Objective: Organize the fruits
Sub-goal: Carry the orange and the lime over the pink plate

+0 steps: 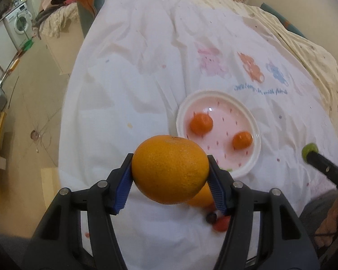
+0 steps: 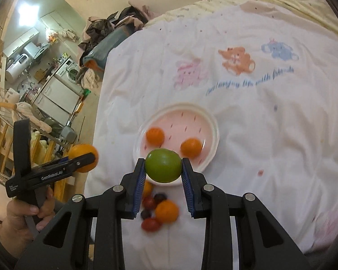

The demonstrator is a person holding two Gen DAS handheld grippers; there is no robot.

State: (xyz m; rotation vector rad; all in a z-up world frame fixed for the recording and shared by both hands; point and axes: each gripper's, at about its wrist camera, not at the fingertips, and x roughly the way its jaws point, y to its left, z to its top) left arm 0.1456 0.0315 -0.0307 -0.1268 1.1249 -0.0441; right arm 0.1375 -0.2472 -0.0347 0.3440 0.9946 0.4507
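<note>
My left gripper (image 1: 170, 171) is shut on a large orange (image 1: 170, 168) and holds it above the bed, near the pink plate's (image 1: 225, 105) near-left rim. The plate holds two small tangerines (image 1: 201, 123) (image 1: 242, 140). My right gripper (image 2: 163, 168) is shut on a green lime (image 2: 163, 165), held above the plate's (image 2: 187, 119) near rim. In the right wrist view the left gripper (image 2: 83, 157) shows at the left with its orange (image 2: 83, 151). In the left wrist view the right gripper's lime (image 1: 309, 150) shows at the right edge.
A small pile of fruit lies on the white sheet (image 2: 259, 123) near the plate: another orange (image 2: 166, 211), red and dark small fruits (image 2: 149, 223). The bed's left edge drops to the floor (image 1: 33, 117); clothes are heaped (image 2: 106, 33) at the far left corner.
</note>
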